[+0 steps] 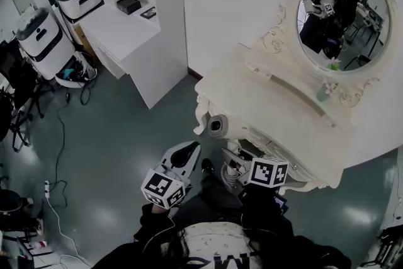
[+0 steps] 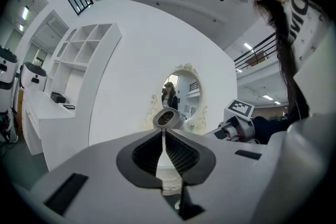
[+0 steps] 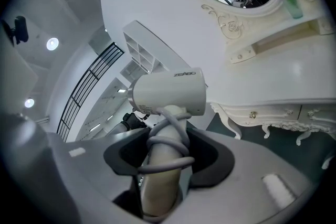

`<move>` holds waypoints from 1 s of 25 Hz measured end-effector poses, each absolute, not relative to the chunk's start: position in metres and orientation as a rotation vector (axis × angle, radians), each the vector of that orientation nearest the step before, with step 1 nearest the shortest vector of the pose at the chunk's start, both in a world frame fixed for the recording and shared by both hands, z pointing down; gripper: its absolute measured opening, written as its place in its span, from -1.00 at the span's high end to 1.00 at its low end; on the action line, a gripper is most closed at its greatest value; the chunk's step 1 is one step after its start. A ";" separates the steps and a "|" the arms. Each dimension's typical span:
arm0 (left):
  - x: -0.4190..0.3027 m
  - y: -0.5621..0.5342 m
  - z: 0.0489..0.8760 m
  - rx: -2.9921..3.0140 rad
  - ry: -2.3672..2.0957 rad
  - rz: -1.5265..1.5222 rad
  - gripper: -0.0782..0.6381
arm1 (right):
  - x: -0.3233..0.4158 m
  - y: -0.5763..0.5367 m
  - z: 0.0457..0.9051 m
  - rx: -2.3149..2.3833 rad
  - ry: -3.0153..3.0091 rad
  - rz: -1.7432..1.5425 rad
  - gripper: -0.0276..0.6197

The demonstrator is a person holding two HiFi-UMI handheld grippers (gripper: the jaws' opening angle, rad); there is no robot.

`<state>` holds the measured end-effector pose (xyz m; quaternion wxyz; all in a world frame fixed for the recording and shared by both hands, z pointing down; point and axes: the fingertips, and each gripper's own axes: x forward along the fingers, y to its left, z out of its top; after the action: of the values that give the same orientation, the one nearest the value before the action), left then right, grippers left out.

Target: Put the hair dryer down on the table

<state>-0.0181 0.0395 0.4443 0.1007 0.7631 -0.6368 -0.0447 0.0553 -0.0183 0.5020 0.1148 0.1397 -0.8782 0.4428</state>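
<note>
The right gripper [image 3: 166, 134] is clamped on the handle of the white hair dryer [image 3: 168, 93], its grey cord [image 3: 168, 163] wound round that handle. The dryer hangs in the air just off the front left corner of the ornate white dressing table [image 1: 264, 110], not resting on it. The left gripper [image 2: 164, 139] has its jaws pressed together with nothing between them, near the dryer's nozzle.

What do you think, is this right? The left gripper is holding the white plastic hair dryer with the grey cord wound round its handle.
Not quite: the right gripper holds the white plastic hair dryer, its jaws clamped on the cord-wound handle, as the right gripper view shows. The left gripper is shut on nothing.
</note>
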 end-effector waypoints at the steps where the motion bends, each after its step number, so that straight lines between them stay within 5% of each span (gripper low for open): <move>1: -0.023 0.036 0.445 2.246 -1.889 -0.132 0.78 | 0.051 -0.023 0.503 0.405 -2.572 1.299 0.21; 14: -0.119 -0.050 0.438 2.186 -1.993 -0.105 0.78 | -0.038 -0.133 0.512 0.382 -2.565 1.300 0.21; 25: -0.131 -0.152 0.441 2.247 -1.879 -0.029 0.78 | -0.034 -0.231 0.535 0.553 -2.509 1.384 0.21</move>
<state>-0.1312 -0.1524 0.4407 0.1059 0.7628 -0.6378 -0.0098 -0.0339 -0.2305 0.5348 0.1114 0.1883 -0.8544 0.4713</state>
